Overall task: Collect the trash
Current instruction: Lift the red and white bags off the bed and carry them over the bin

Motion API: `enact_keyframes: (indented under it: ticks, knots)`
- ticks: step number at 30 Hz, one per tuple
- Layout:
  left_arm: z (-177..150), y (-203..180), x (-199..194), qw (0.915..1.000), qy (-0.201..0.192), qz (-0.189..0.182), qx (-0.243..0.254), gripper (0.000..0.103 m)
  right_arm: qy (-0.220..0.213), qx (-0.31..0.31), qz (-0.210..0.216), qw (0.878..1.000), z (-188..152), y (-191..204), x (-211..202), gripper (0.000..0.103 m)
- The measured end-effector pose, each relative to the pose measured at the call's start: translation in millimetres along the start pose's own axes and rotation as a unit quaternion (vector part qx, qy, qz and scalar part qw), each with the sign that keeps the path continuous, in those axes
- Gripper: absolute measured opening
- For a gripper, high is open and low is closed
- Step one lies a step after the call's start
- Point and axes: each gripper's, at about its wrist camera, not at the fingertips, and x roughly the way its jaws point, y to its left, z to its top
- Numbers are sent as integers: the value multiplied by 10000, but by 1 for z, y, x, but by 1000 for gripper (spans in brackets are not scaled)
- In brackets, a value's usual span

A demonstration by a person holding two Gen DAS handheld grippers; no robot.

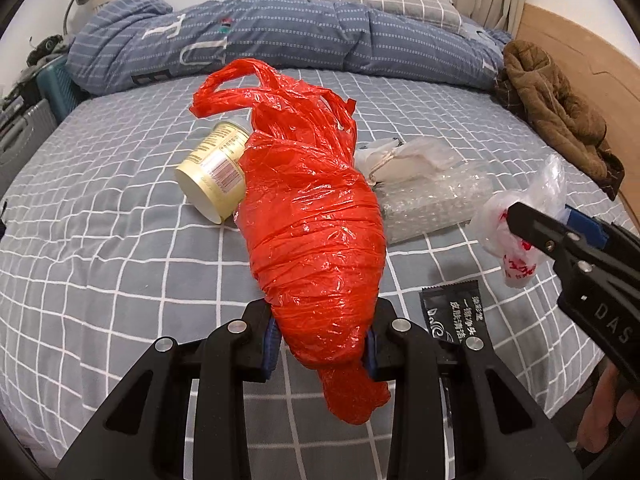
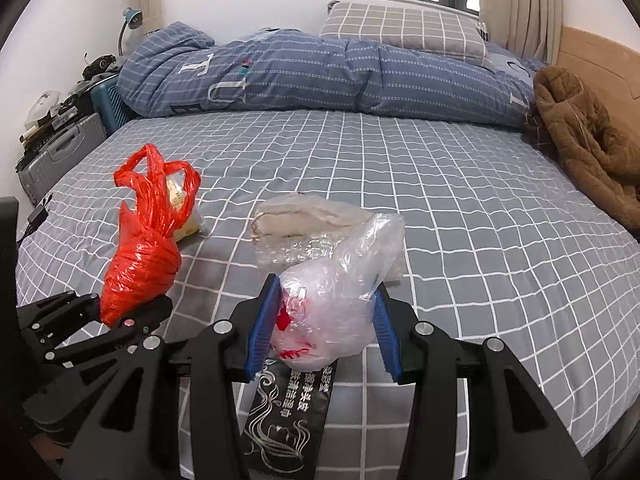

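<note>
My left gripper (image 1: pixel 322 336) is shut on the lower end of a stuffed red plastic bag (image 1: pixel 312 216), which also shows in the right wrist view (image 2: pixel 140 264). My right gripper (image 2: pixel 324 320) is shut on a crumpled clear plastic bag with red print (image 2: pixel 336 304), also seen at the right in the left wrist view (image 1: pixel 516 232). A cream paper cup (image 1: pixel 214 172) lies on its side behind the red bag. A black sachet (image 1: pixel 454 312) lies on the bed below the right gripper (image 2: pixel 288 412). Bubble wrap (image 1: pixel 432 200) and a whitish pouch (image 2: pixel 296 220) lie mid-bed.
The grey checked bed sheet (image 2: pixel 460 208) covers the bed. A blue duvet (image 2: pixel 320 76) and a pillow (image 2: pixel 404 28) lie at the back. A brown jacket (image 2: pixel 588 148) lies at the right. Suitcases (image 2: pixel 64 148) and clutter stand left of the bed.
</note>
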Motion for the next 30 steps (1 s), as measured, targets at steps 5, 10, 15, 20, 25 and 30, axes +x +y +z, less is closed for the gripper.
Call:
enact_keyframes:
  ticks: [5,10,15,20,25,30]
  knots:
    - [-6,4,-10,10000,-14,2,-19,31,-23,-10,21,10000,-5,5,-10,43]
    - [-14,5,-21,10000,-29,-33,-39,31,-24,44,36,10000,-12,6,-21,43]
    - [-25,4,-29,10000,-17,-38,-46,31,-23,98,53,9999,-21,4,-34,43]
    - [-35,2,-38,10000,5,-42,-9,31,-59,158,84,9998,-27,2,-47,43]
    - [-45,-1,-52,9999,-48,-89,-42,31,-88,136,79,9998,-33,2,-60,43]
    - [-56,1,-68,9997,-108,-183,-139,31,-91,133,96,9998,-41,2,-71,43]
